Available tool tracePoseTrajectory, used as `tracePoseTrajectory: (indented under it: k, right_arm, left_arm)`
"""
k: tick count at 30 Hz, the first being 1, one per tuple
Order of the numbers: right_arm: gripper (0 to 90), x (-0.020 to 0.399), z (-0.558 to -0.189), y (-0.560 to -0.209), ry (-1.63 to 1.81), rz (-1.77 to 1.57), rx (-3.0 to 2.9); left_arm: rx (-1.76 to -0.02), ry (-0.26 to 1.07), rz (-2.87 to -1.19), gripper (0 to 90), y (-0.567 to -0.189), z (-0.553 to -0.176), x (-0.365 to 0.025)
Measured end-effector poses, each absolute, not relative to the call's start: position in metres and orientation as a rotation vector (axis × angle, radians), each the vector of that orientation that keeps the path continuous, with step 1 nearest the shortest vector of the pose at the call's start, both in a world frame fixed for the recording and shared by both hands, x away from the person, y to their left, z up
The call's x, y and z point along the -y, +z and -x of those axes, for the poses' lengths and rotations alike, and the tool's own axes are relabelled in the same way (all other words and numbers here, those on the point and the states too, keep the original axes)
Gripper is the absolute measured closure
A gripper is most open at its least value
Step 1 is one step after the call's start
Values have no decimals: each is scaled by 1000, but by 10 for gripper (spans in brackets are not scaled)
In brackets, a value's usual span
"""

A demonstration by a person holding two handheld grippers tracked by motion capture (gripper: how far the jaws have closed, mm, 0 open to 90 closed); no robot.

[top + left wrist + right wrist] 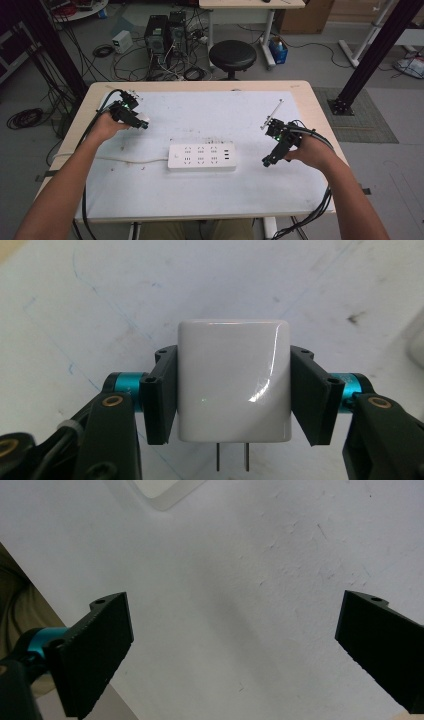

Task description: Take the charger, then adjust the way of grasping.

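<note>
Clamping a white charger (234, 380) between its fingers (162, 395), prongs toward the camera, the left gripper (131, 114) hovers over the surface (200, 190); from above, a power strip (201, 156) lies mid-surface, the right gripper (232, 645) spread wide, empty.

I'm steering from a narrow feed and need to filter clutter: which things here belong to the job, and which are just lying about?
Likely in the job:
- white plug adapter, clamped in the left gripper
- white power strip mid-table
- right gripper, open, holding nothing

Just lying about:
- black stool behind the table
- computer tower and floor cables
- blue box by the far desk
</note>
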State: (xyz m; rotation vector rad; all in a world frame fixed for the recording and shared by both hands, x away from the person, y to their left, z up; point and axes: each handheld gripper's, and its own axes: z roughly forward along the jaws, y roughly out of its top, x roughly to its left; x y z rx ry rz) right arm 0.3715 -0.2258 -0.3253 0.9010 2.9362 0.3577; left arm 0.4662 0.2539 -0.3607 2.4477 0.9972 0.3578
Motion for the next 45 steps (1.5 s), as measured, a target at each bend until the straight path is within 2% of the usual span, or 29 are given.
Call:
tracePoseTrajectory:
  k: [9, 12, 18, 33, 45]
  right_arm:
    - [13, 221, -366, -323, 365, -863, -2925]
    - [13, 221, -366, -323, 366, -854, -2924]
    - [14, 218, -367, -320, 391, -853, -2909]
    - [13, 214, -364, -317, 422, -820, -2882]
    - [13, 213, -362, -310, 571, -899, -2853]
  left_arm:
    - [-947, 367, -2399, 425, -315, -413, -237]
    - [-940, 371, -2399, 425, -311, -407, -234]
    - [-836, 373, -2397, 425, -287, -379, -216]
    - [-624, 323, -2402, 424, -272, -339, -205]
    - [-481, 295, -2405, 424, -274, -335, -193]
